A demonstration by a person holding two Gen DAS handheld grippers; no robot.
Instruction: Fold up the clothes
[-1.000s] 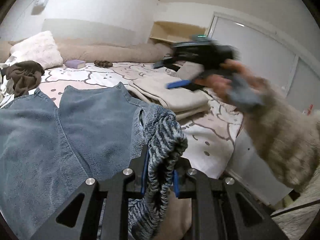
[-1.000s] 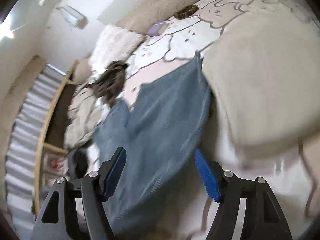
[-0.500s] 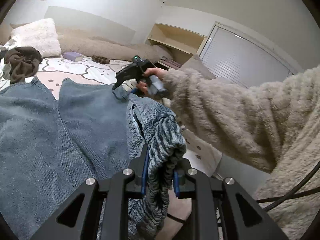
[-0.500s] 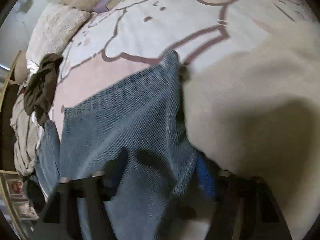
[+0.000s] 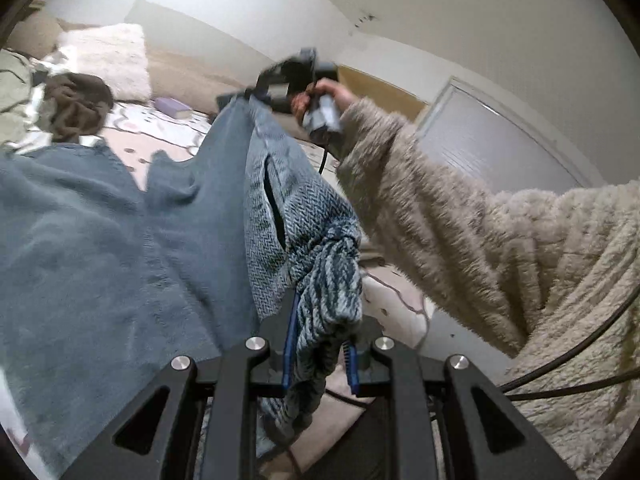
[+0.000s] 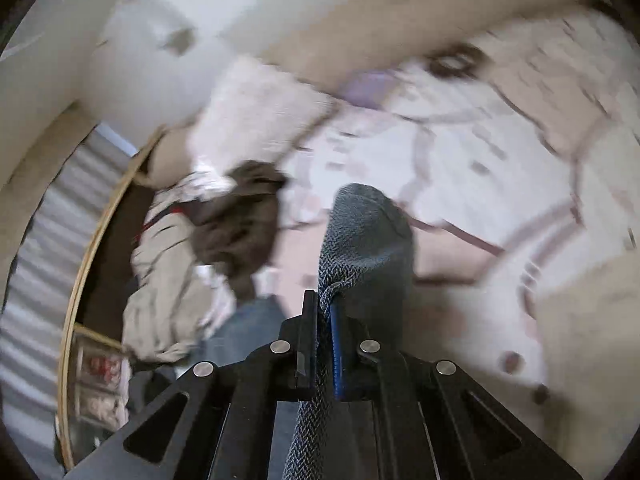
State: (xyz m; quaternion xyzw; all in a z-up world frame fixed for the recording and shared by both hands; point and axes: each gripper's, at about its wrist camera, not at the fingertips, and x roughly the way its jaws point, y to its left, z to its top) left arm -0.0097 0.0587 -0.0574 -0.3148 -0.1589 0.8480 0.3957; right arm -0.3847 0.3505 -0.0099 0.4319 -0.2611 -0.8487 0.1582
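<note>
Blue fleece trousers (image 5: pixel 112 240) lie on the bed, partly lifted. My left gripper (image 5: pixel 318 344) is shut on the bunched waist end near the bed's front edge. My right gripper (image 6: pixel 326 320) is shut on the far leg hem (image 6: pixel 366 236) and holds it up above the bed; it also shows in the left wrist view (image 5: pixel 276 92), raised with the leg stretched up to it. The person's fuzzy beige sleeve (image 5: pixel 460 232) crosses the right of that view.
A brown garment (image 5: pixel 76 104) and a pile of light clothes (image 6: pixel 168 276) lie at the bed's left. A white pillow (image 5: pixel 108 60), a purple book (image 5: pixel 174 106) and a dark scrunchie (image 6: pixel 450 64) are at the back. The bedsheet (image 6: pixel 460 168) is pink and white.
My right gripper went from open over the trouser leg to shut on its hem and lifted it off the bed. My left gripper kept its hold and tilted upward.
</note>
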